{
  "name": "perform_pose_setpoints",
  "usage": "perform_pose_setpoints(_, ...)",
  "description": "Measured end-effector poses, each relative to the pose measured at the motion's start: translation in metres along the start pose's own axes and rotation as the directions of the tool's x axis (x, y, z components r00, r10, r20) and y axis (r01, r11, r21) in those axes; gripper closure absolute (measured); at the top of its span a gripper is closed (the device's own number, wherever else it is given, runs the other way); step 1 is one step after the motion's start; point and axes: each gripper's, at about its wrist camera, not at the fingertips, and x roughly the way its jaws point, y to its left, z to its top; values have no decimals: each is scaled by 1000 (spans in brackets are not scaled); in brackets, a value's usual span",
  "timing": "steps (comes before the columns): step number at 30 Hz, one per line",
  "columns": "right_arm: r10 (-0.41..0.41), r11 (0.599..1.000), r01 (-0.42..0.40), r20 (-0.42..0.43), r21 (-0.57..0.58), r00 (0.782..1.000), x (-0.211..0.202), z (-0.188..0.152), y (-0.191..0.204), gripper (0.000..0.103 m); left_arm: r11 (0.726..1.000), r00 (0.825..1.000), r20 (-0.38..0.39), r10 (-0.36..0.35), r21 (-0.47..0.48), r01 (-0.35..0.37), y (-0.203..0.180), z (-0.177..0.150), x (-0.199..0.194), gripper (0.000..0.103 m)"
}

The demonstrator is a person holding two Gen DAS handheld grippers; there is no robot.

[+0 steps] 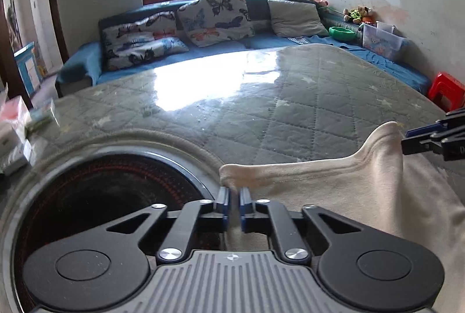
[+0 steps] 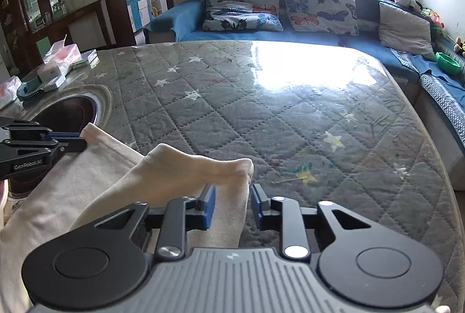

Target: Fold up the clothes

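A cream garment (image 1: 348, 188) lies at the near edge of the quilted grey table (image 1: 261, 109), its far hem lifted at both ends. My left gripper (image 1: 234, 194) is shut on the hem's left corner, next to the round black burner (image 1: 110, 197). My right gripper (image 2: 232, 197) holds the other corner of the garment (image 2: 203, 165) between its blue pads (image 2: 209, 205), the jaws a little apart around bunched cloth. Each gripper shows in the other's view: the right gripper (image 1: 407, 140) at the right edge, the left gripper (image 2: 81, 140) at the left edge.
A blue sofa (image 2: 305, 34) with butterfly cushions (image 2: 319, 5) runs behind and right of the table. Boxes and tissue packs (image 2: 58, 60) sit on the table's left end. A red stool (image 1: 447, 89) stands at the far right.
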Motion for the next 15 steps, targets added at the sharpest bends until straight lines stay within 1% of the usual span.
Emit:
perform_pose_setpoints(3,-17,1000,17,6,-12,1000,3,2,2,98,999,999,14,37,12,-37,2,1,0,101)
perform_pose_setpoints(4,-24,1000,24,9,-16,1000,3,3,3,99,999,999,18,44,10,-45,5,3,0,101)
perform_pose_setpoints(10,-83,996,84,30,-28,996,10,9,3,100,994,994,11,108,-23,-107,27,7,7,101)
perform_pose_setpoints(15,-118,992,119,31,-41,993,18,13,4,100,992,992,-7,124,-28,-124,35,9,18,101)
